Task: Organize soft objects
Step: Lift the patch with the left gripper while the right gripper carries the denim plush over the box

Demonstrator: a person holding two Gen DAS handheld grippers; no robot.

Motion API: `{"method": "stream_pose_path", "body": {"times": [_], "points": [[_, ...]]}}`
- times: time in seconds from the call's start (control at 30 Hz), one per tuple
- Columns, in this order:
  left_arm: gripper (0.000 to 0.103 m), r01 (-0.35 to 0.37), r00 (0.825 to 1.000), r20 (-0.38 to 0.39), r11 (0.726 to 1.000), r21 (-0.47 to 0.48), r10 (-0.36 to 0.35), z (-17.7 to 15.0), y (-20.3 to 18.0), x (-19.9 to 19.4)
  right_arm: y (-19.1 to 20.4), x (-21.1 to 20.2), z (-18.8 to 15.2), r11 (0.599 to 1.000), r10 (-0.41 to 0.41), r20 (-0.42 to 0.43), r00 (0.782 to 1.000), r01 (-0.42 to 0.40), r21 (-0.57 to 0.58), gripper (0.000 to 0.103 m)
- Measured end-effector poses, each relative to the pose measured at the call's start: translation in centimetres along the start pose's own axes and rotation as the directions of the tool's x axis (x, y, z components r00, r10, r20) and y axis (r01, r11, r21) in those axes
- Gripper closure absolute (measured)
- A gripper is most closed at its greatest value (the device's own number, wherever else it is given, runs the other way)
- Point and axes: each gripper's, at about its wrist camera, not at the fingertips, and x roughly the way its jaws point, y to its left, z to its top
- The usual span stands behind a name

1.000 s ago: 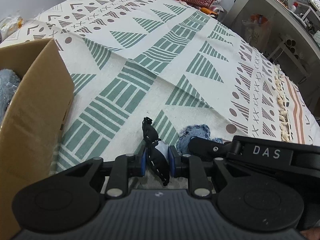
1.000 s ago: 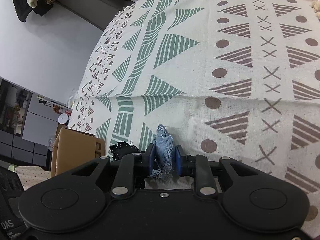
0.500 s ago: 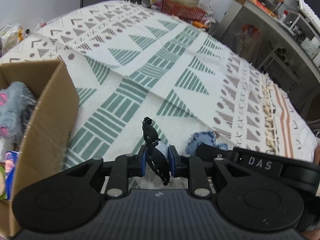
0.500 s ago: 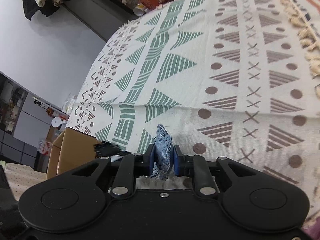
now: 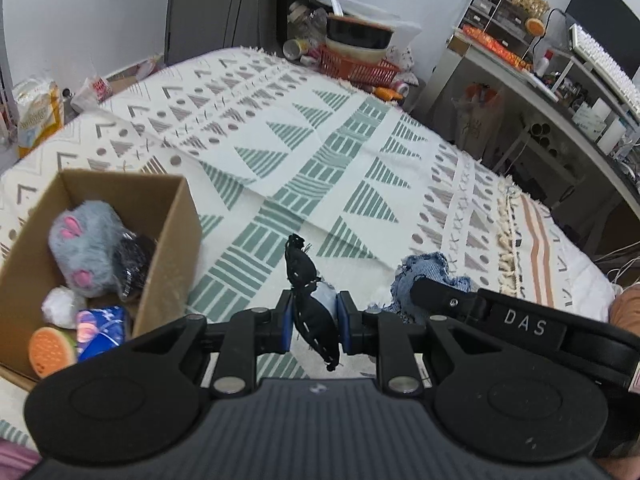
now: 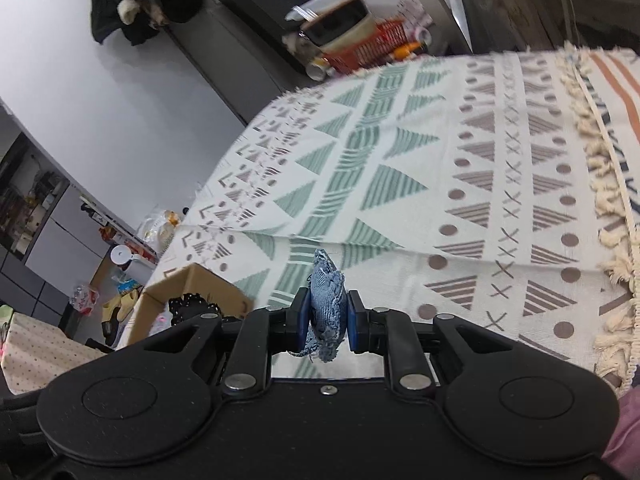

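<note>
Both grippers have risen above the patterned blanket (image 5: 360, 152). Left view: left gripper (image 5: 314, 316) clamps a black fabric piece (image 5: 308, 300); cardboard box (image 5: 168, 240) at 9 o'clock. Right view: right gripper (image 6: 326, 316) pinches a denim scrap (image 6: 326, 300), box at 8 o'clock

Black claw (image 5: 314, 322), blue pads (image 5: 285, 322), "DAS" lettering, seemingly ribbed housing.

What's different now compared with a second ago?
Both grippers have risen off the patterned blanket, so the cardboard box now shows its inside. Unchanged: the left gripper still pinches the black fabric piece, the right gripper the blue denim piece.
</note>
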Motion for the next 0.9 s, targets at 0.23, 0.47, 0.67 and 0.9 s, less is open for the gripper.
{"method": "stream_pose_path", "body": {"times": [0.23, 0.47, 0.67, 0.9], "points": [[0.082, -0.002, 0.999, 0.041, 1.0, -0.002, 0.002, 0.8, 1.0, -3.3, 1.9, -2.6, 0.1, 1.0, 0.002, 0.065, 0.998, -0.001, -0.005, 0.084], [0.082, 0.006, 0.998, 0.06, 1.0, -0.002, -0.006, 1.2, 2.3, -6.0, 3.6, -4.4, 0.1, 1.0, 0.001, 0.108, 0.994, -0.001, -0.003, 0.084], [0.082, 0.007, 0.998, 0.065, 1.0, -0.017, -0.006, 1.3, 3.3, -7.9, 5.3, -5.5, -0.4, 1.0, 0.007, 0.134, 0.991, -0.006, -0.015, 0.084], [0.082, 0.01, 0.997, 0.082, 0.999, -0.039, -0.007, 1.2, 5.1, -9.8, 7.9, -6.5, -1.2, 0.998, 0.035, 0.165, 0.986, -0.025, -0.063, 0.082]]}}
